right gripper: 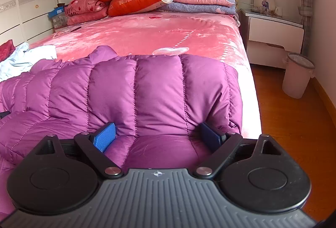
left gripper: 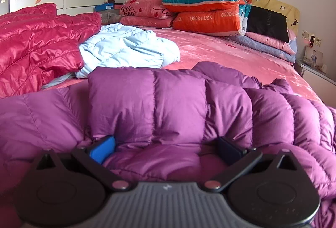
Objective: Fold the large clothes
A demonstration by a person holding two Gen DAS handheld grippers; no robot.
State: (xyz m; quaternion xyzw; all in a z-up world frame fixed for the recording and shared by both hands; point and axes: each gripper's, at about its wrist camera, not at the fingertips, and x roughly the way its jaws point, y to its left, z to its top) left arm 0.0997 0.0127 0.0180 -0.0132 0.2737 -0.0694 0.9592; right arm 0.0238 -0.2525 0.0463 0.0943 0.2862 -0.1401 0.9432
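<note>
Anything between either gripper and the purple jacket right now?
No. In both wrist views the purple jacket bulges between wide-spread fingers, so the left gripper and right gripper are already on it. The light blue jacket and red jacket lie further up the bed.

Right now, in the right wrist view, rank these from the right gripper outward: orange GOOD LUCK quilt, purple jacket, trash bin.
1. purple jacket, bunched between the right gripper fingers.
2. trash bin, right, on the floor.
3. orange GOOD LUCK quilt, far end of the bed.
</note>
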